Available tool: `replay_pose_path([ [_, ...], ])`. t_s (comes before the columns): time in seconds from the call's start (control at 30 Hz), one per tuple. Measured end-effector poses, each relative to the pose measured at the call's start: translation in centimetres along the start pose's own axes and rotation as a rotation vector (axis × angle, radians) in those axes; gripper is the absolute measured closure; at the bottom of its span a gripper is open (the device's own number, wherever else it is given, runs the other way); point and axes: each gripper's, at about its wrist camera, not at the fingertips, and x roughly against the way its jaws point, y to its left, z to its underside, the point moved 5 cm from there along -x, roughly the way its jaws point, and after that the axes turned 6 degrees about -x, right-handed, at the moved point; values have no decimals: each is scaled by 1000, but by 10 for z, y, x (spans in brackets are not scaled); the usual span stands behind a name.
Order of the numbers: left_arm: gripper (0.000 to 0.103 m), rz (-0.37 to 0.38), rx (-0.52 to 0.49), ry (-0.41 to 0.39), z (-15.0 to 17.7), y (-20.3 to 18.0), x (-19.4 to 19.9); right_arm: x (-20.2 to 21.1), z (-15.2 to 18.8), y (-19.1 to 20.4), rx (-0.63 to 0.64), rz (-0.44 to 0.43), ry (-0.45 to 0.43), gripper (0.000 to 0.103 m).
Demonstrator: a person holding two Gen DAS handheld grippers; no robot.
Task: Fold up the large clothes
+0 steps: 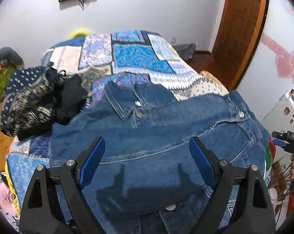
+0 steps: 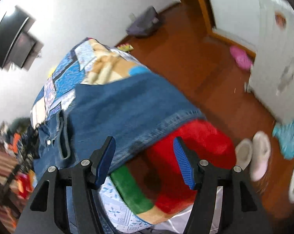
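Note:
A blue denim jacket lies spread on a bed, collar toward the far side and one sleeve folded across its body. Above it hovers my left gripper, jaws wide open and empty, its shadow falling on the denim. In the right wrist view the denim jacket reaches the bed's corner, where its hem hangs over a red and green blanket. My right gripper stands open above that hem and the red blanket, nothing between its pads. The right gripper also shows at the right edge of the left wrist view.
A patchwork bedspread covers the bed. A pile of dark patterned clothes lies at its left. On the wooden floor are slippers, a pink shoe and a teal cloth. A white fridge stands right.

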Motion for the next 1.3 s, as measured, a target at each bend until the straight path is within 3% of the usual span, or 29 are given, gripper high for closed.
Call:
replay_pose_path([
  [0.27, 15, 5, 43, 51, 16, 5, -16, -22, -21, -11, -159, -134, 7, 42],
  [0.4, 15, 15, 95, 67, 24, 16, -18, -36, -27, -11, -176, -124, -3, 45],
  [0.47, 15, 19, 117, 71, 27, 21, -17, -39, -28, -11, -177, -90, -24, 50],
  [0.53, 15, 17, 129, 72, 29, 25, -16, -39, -29, -9, -157, -7, -60, 71],
  [0.63, 15, -1, 127, 65, 33, 32, -12, -32, -32, -2, -100, 75, -120, 86],
  [0.77, 15, -20, 113, 52, 36, 37, -6, -9, -37, 18, -19, 80, -182, 92],
  [0.93, 15, -19, 108, 29, 41, 44, 4, 31, -42, 75, 112, -11, -267, 94],
  [1.07, 15, -25, 106, 12, 43, 48, 10, 59, -26, 136, 258, -99, -311, 94],
  [1.17, 15, -22, 106, 4, 46, 51, 15, 60, -4, 177, 368, -164, -297, 94],
  [1.3, 15, -19, 109, 0, 50, 55, 20, 35, 35, 203, 474, -191, -207, 94],
])
